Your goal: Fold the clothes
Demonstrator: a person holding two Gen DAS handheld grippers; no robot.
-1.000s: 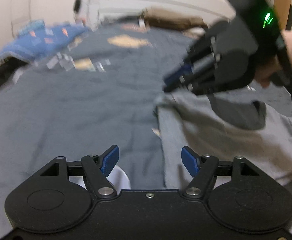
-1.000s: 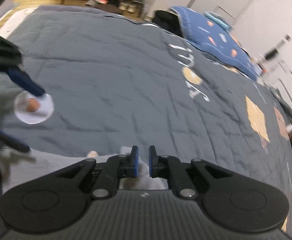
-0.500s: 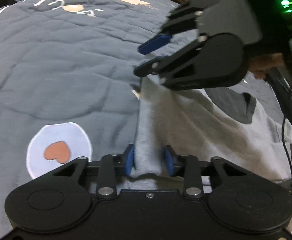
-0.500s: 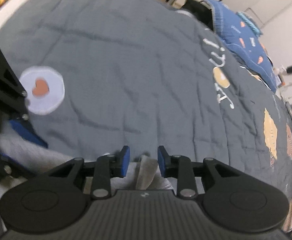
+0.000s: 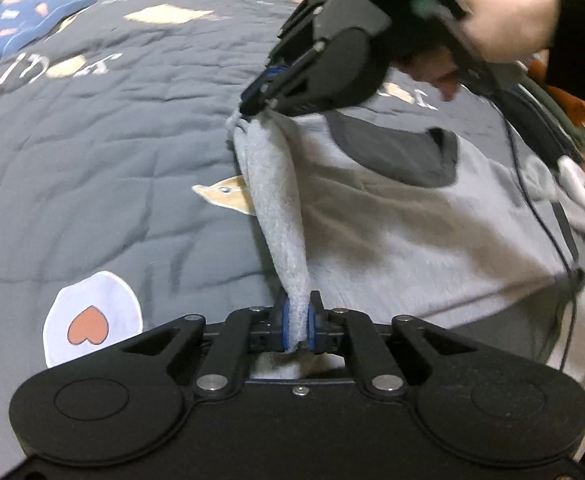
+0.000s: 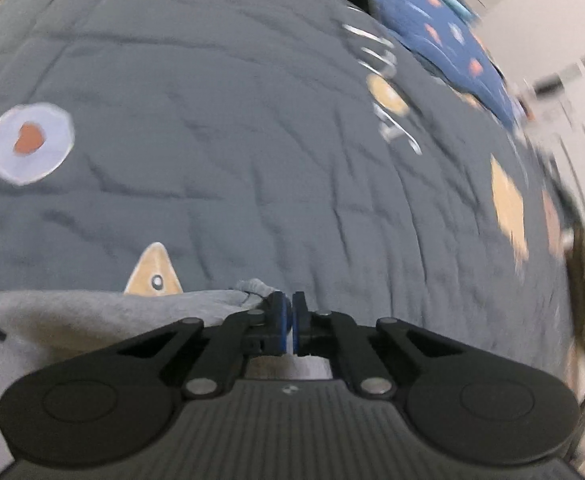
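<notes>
Dark grey quilted bedspread (image 5: 104,152), printed with a white circle bearing an orange heart (image 5: 92,320) at lower left and a tan fish patch (image 5: 224,196) beside the garment's edge. Grey sweatshirt (image 5: 392,232) with dark neck panel, lying flat on the bedspread, right of centre. Its left edge is gathered into 1 raised ridge of cloth running between 2 grippers. Left gripper (image 5: 297,322): jaws have just been closing, now clamped on the near end of the ridge. Right gripper (image 5: 252,106), held by a hand (image 5: 504,28) in a black sleeve: jaws together, pinching the far end, having just closed. Blue patterned blanket (image 6: 444,28) at the bed's far edge.
</notes>
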